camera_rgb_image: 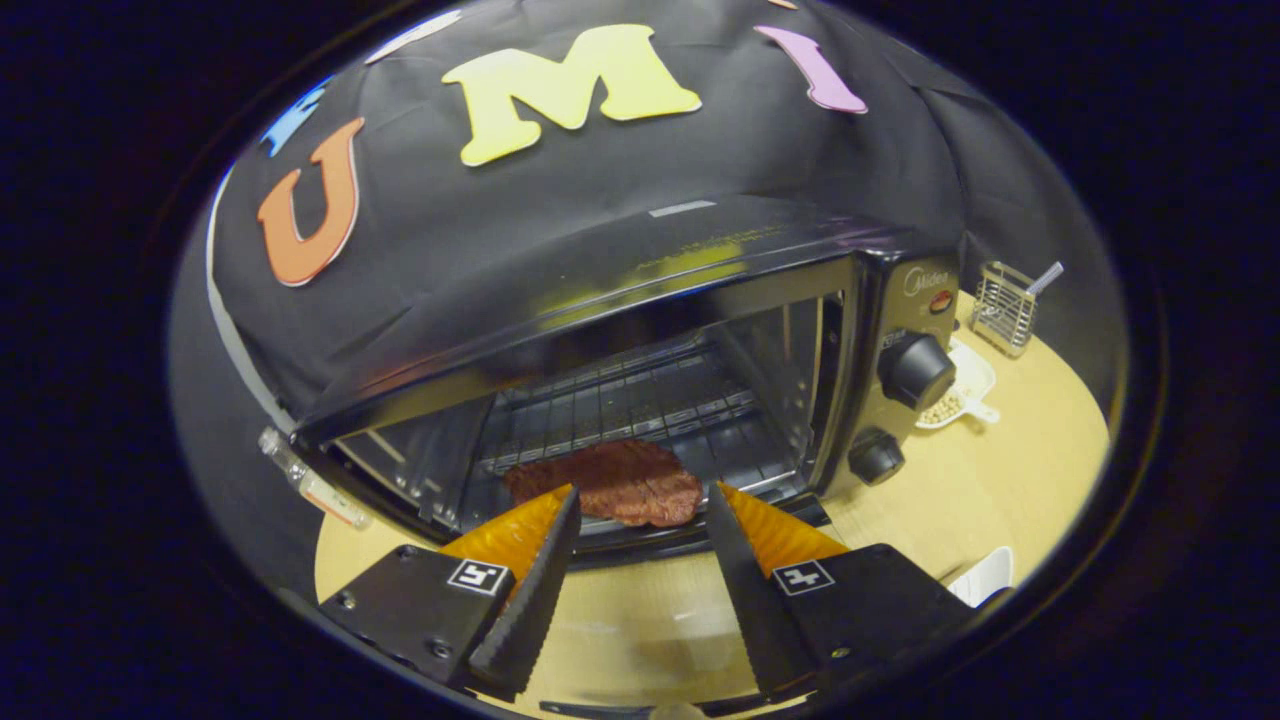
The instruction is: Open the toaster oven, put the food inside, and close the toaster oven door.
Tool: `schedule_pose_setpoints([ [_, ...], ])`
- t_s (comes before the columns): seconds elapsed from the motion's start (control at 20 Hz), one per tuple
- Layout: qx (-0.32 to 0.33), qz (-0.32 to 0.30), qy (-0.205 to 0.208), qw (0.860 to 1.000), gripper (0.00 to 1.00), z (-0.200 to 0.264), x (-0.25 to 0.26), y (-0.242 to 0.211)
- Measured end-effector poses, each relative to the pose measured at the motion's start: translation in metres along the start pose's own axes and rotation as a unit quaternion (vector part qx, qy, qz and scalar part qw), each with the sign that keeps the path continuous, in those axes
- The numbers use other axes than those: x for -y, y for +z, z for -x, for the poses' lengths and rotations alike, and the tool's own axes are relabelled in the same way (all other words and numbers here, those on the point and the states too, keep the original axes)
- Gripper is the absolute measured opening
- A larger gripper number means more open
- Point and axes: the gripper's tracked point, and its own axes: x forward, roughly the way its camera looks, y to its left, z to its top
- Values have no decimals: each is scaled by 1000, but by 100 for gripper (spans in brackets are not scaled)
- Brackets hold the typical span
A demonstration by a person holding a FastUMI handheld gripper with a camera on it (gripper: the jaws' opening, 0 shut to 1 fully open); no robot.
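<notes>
Gripper view shows my gripper (640, 500) with its two fingers spread wide and nothing between them. Just beyond the fingertips lies the food (610, 482), a flat brown piece like a steak, resting at the front of the wire rack (620, 400) inside the toaster oven (700, 300). The oven door (640, 610) is folded down flat under my fingers, so the cavity stands open.

I judge that the food is already placed and the step in hand is to close the door. To do it well, I should first pull the fingers back clear of the opening, so they do not drag the meat with them. The piece sits near the front lip, so I would check that it does not hang over where the door must seat. Then I would go down below the front edge of the door, catch it from under and lift it in a slow arc until it meets the frame, keeping away from the knobs (915, 370) on the right side
</notes>
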Motion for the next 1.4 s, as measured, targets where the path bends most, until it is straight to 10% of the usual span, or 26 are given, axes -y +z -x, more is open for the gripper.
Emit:
schedule_pose_setpoints([
  [0.75,-39,125,15,991,82,123,27,-27],
  [1.4,-131,159,11,978,82,140,41,-147],
])
